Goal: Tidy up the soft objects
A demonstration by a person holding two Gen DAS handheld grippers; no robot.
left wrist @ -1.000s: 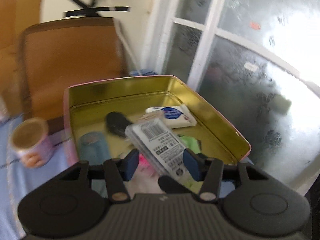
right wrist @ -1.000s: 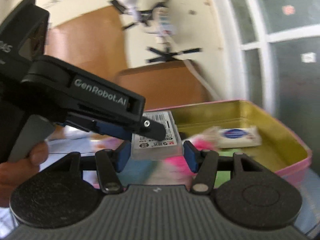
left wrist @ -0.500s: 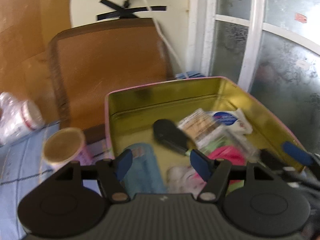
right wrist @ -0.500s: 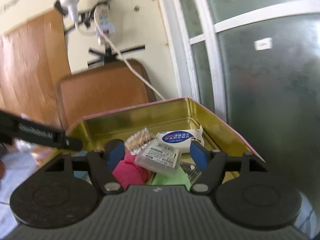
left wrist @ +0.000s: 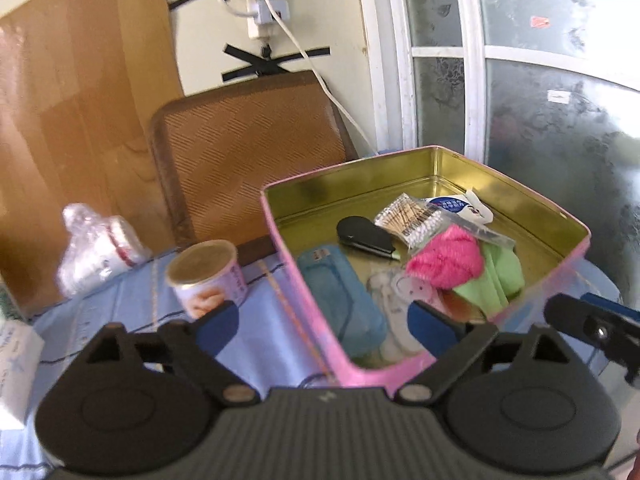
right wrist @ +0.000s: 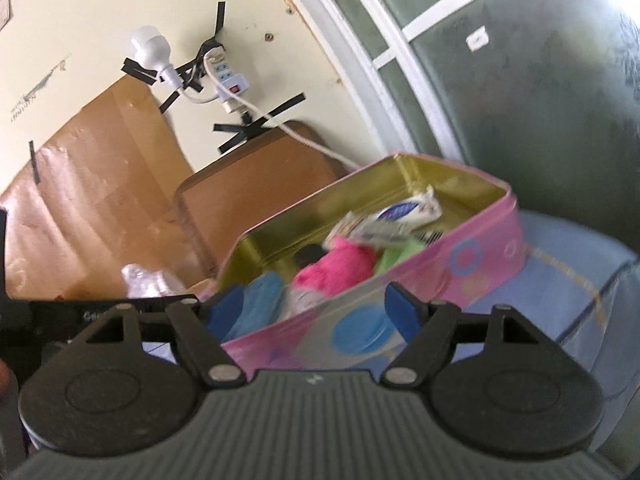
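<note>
A pink tin (left wrist: 372,374) with a gold inside stands on a blue cloth. In it lie a pink cloth (left wrist: 444,258), a green cloth (left wrist: 496,276), a blue case (left wrist: 340,296), a black object (left wrist: 364,236), a clear box of cotton swabs (left wrist: 408,220) and a tissue pack (left wrist: 456,205). My left gripper (left wrist: 325,327) hangs before the tin's near corner, its jaws opening and holding nothing. My right gripper (right wrist: 313,314) faces the tin's patterned side wall (right wrist: 460,264), jaws opening too, pads touching nothing. The pink cloth (right wrist: 340,264) also shows in the right wrist view.
Left of the tin stand a small can (left wrist: 204,280), a plastic-wrapped stack of cups (left wrist: 96,248) and a white box (left wrist: 12,360). A brown tray (left wrist: 248,152) leans on the wall behind, under a power strip (left wrist: 264,8). Frosted windows close off the right.
The swab box that both grippers held over the tin now lies inside it. Both grippers have let go, spread wider and drawn back; the left view has swung to the left.
</note>
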